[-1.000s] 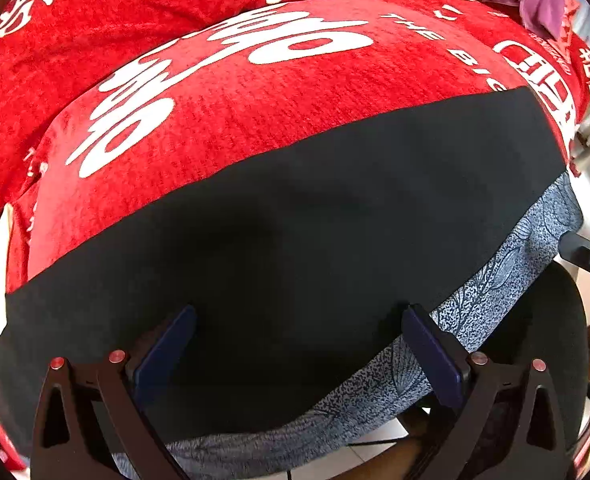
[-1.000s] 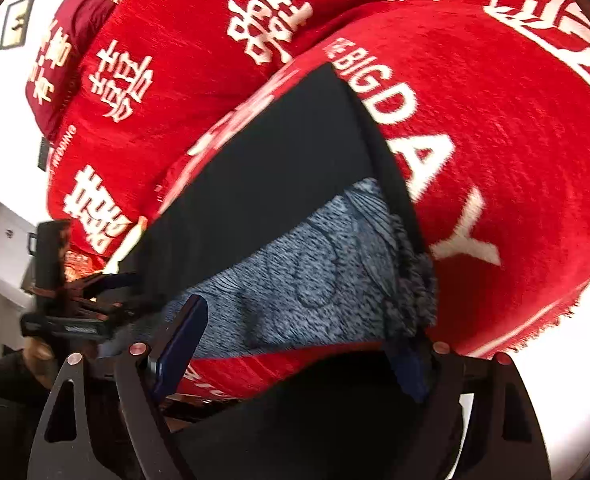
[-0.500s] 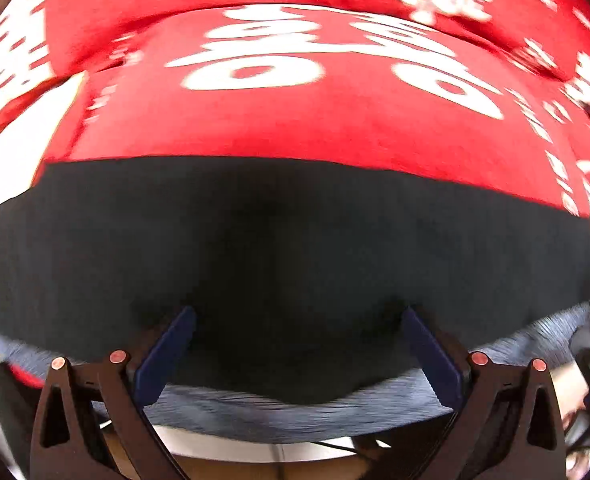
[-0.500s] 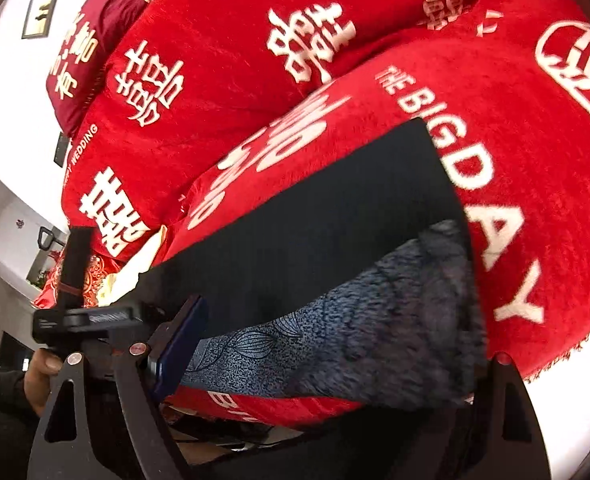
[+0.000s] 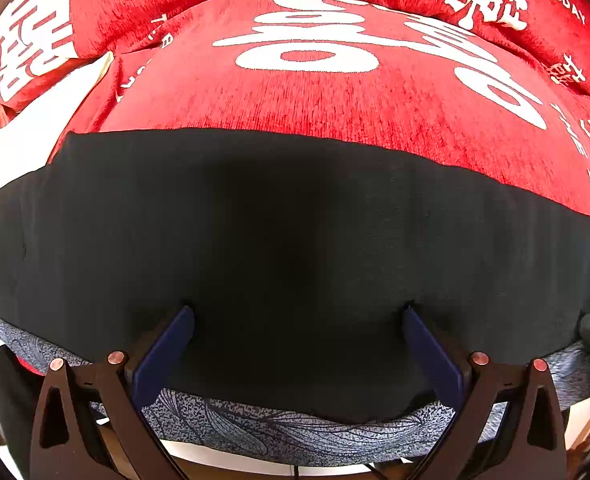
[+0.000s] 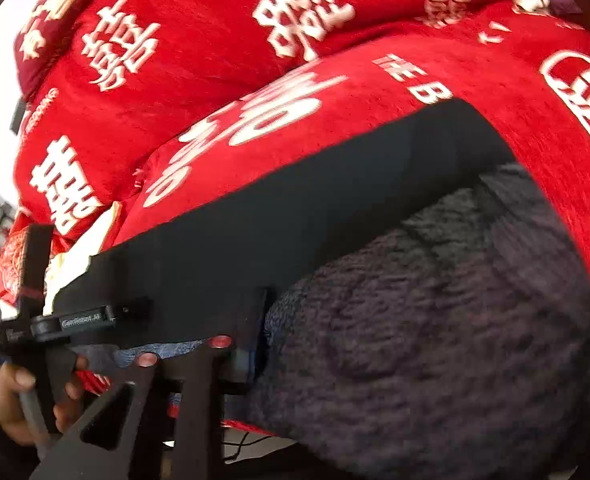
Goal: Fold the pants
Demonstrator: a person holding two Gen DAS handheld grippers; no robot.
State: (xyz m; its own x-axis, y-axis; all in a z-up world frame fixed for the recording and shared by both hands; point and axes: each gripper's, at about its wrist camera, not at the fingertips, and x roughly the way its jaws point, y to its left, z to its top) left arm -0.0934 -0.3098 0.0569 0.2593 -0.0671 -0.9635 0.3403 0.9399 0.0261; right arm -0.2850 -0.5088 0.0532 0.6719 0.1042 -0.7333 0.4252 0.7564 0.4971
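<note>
Black pants (image 5: 295, 220) lie spread on the red sofa cover, their grey-blue patterned edge (image 5: 295, 432) along the near side. My left gripper (image 5: 299, 320) hovers open over the black cloth, with its blue pads (image 5: 167, 352) wide apart and nothing pinched. In the right wrist view my right gripper (image 6: 271, 316) is closing on the patterned edge (image 6: 435, 300). That edge bulges up close to the lens and hides the right finger. The left gripper (image 6: 75, 320) shows at the far left in a hand (image 6: 11, 400).
A red cover with white characters (image 5: 335, 92) drapes the seat and backrest (image 6: 215, 20). A white cushion (image 5: 23, 132) lies at the left end. A purple cloth (image 6: 563, 0) sits at the far top right. Pale floor shows below the seat edge (image 5: 255, 460).
The right gripper's jaws have come together on the patterned edge and lifted it toward the lens. The left gripper rolled and slid sideways over the black cloth, still open.
</note>
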